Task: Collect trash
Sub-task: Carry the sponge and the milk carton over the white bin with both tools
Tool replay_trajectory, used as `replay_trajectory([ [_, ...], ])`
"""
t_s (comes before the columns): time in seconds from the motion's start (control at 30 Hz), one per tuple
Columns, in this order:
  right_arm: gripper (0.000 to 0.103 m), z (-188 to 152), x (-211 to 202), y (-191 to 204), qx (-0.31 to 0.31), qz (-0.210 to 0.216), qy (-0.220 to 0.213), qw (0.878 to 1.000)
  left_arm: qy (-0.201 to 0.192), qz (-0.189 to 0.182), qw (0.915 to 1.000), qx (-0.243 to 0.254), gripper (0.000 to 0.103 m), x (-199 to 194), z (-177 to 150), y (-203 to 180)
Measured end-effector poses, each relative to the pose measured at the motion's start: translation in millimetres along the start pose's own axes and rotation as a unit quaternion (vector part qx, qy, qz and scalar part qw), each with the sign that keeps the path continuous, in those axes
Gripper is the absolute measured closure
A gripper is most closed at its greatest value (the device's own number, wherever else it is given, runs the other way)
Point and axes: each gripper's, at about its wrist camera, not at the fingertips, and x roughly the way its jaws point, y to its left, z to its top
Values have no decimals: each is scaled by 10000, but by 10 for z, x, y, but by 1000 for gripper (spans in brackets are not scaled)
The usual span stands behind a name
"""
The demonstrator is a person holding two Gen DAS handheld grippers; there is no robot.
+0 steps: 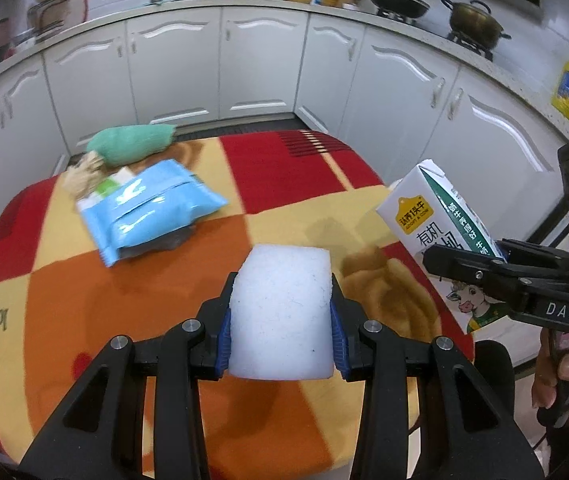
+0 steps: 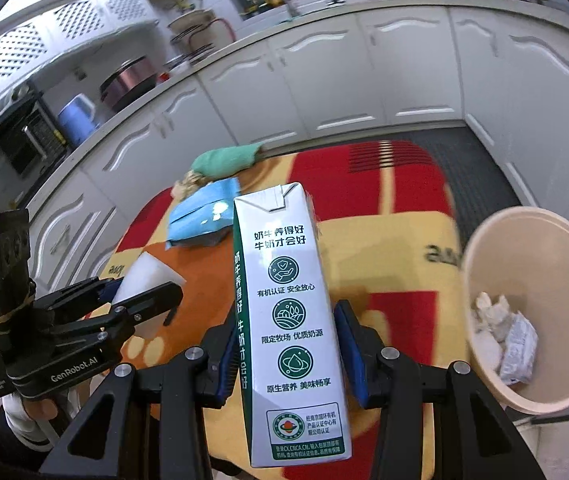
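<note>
Two loads: left gripper (image 1: 280, 320) clamping foam block (image 1: 282, 308), right gripper (image 2: 290, 356) clamping milk carton (image 2: 290, 320), bin (image 2: 484, 248) rim beside.

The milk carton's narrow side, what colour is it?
Dark green with white writing on the milk carton, clearest in the right wrist view.

I am seeing a white foam block (image 1: 280, 316), matt and finely pitted, sitting between the ribbed blue pads of my left gripper (image 1: 280, 332), whose black plastic arms carry bright metal pins. In my right gripper (image 2: 288, 360) a glossy printed milk carton (image 2: 292, 320) is catching the light. Beyond both, a soft, fuzzy cloth table cover (image 1: 284, 168) is lying under a shiny blue plastic packet (image 1: 148, 208). Right of the carton, a matt beige paper bowl (image 2: 532, 240) is holding crumpled wrappers.
</note>
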Motion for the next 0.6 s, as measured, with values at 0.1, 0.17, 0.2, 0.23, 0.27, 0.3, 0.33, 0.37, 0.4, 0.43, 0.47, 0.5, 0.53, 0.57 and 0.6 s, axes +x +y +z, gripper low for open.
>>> replay_trajectory([
  [0.1,60,-4,-65,-158,160,-105,-70,9998,9,-33,9999,120,66,60,53,-128],
  [0.17,60,-10,-110,-275,282,-170,-116,9994,14,-61,9998,195,66,102,98,-209],
  [0.2,60,-10,-124,-317,316,-198,-131,9992,19,-74,9997,215,66,119,117,-233],
  [0.23,60,-13,-146,-363,354,-245,-151,9990,23,-96,9997,244,66,145,144,-273],
  [0.27,60,-16,-169,-403,385,-291,-171,9987,22,-104,9996,258,66,160,151,-306],
  [0.3,60,-14,-188,-438,413,-342,-185,9984,24,-117,9995,279,66,181,169,-337],
  [0.33,61,-13,-201,-474,436,-387,-197,9981,29,-138,9994,304,66,213,197,-378],
  [0.37,61,-11,-213,-499,454,-423,-208,9979,31,-151,9994,319,66,231,210,-402],
  [0.4,61,-11,-236,-543,479,-485,-226,9974,37,-167,9993,339,66,255,226,-430],
  [0.43,60,-15,-244,-569,494,-520,-237,9971,47,-184,9992,361,66,284,246,-469],
  [0.47,60,-16,-265,-613,526,-576,-256,9966,59,-201,9991,382,66,309,261,-499],
  [0.5,60,-17,-277,-645,552,-605,-269,9963,77,-218,9989,415,66,342,282,-539],
  [0.53,60,-17,-289,-684,589,-630,-279,9959,83,-224,9987,446,66,362,294,-570],
  [0.57,60,-22,-301,-730,634,-653,-287,9954,85,-228,9985,486,66,384,307,-608],
  [0.6,61,-27,-312,-777,686,-679,-294,9949,89,-234,9983,525,66,406,321,-641],
])
